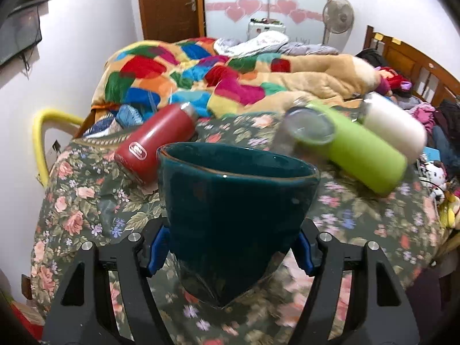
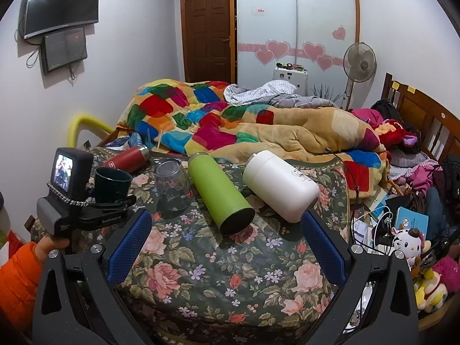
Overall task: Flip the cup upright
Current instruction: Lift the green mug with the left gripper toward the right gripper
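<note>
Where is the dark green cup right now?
The dark green cup is held mouth-up in the left gripper, at the left of the right wrist view, just in front of the lying red bottle and left of the glass.

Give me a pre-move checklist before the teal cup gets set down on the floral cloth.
1. Left gripper shut on the teal cup: ok.
2. Cup mouth facing up: ok, slightly tilted.
3. Cup base touching the floral cloth: cannot tell.
4. Room beside the cup: not ok; the red bottle lies close on one side, the clear glass on the other.
5. Right gripper open and apart from the cup: ok.
6. Green bottle and white bottle lying on their sides, away from the cup: ok.
</note>
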`<state>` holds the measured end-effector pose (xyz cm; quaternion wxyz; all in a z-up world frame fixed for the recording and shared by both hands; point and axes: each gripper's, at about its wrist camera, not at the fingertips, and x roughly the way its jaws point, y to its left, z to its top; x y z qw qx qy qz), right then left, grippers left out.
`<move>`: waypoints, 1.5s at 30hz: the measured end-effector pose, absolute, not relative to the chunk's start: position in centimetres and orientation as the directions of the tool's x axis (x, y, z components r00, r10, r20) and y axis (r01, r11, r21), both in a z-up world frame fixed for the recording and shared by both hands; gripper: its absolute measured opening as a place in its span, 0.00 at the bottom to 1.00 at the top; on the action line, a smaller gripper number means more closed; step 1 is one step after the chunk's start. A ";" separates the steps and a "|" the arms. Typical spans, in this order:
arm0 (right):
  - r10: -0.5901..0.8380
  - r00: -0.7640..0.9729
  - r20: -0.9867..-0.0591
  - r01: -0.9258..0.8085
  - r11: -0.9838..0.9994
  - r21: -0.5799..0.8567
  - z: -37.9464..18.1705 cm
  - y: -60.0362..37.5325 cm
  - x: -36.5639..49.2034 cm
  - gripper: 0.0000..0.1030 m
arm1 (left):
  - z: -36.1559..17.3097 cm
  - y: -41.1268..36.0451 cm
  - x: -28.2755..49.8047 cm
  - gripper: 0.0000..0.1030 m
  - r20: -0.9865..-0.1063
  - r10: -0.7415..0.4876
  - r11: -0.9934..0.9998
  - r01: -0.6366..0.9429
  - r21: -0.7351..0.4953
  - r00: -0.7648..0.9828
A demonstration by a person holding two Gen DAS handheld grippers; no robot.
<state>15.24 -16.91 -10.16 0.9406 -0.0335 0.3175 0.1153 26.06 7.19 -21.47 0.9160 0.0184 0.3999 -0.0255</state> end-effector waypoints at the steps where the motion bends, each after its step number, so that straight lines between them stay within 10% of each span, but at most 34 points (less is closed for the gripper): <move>1: 0.197 0.774 -0.602 -0.240 0.971 0.010 -10.0 -16.9 15.0 1.00 | -20.8 6.8 25.5 0.68 -0.727 -0.037 0.997 0.071 0.016 0.686; 15: 0.207 0.813 -0.544 -0.239 0.971 0.014 -8.2 -18.5 11.2 1.00 | -16.9 -2.0 20.7 0.68 -0.708 -0.165 0.971 0.239 0.005 0.687; 45: 0.135 0.734 -0.666 -0.162 0.987 0.022 -13.5 -22.9 13.0 1.00 | -27.6 -10.1 24.3 0.68 -0.870 -0.167 0.963 0.268 -0.042 0.464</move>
